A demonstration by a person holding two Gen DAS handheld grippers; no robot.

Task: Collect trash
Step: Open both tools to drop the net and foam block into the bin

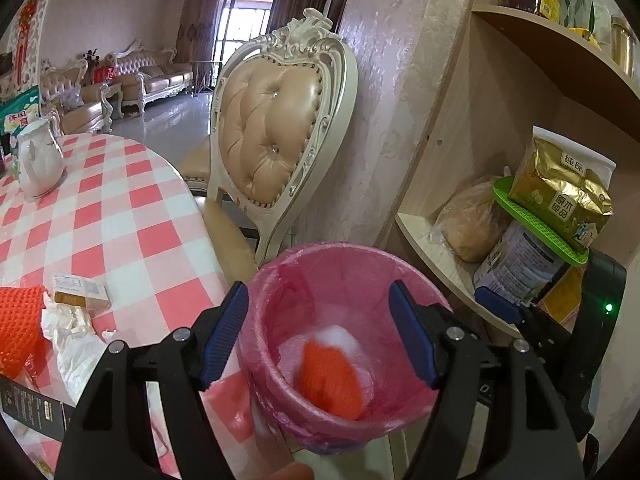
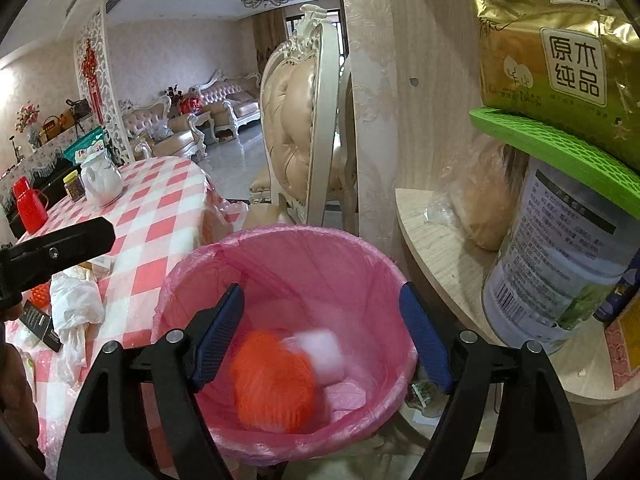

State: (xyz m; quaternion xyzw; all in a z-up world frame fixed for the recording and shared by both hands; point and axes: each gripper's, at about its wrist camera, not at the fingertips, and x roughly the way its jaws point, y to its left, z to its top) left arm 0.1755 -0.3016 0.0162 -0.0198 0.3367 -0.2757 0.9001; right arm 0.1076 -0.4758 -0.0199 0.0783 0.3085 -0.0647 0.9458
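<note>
Both my grippers spread wide over the bin, holding nothing.

My left gripper (image 1: 320, 336) and right gripper (image 2: 320, 336) hang above the pink-lined trash bin (image 2: 200, 264), which stands between the checkered bench (image 1: 120, 208) and the wooden shelf (image 2: 440, 240). Inside the bin lie a blurred orange net (image 2: 276, 384) and a white wad (image 2: 320, 352), touching. On the bench sit another orange net (image 1: 18, 320), crumpled white paper (image 1: 76, 344) and a small box (image 1: 80, 292).
</note>
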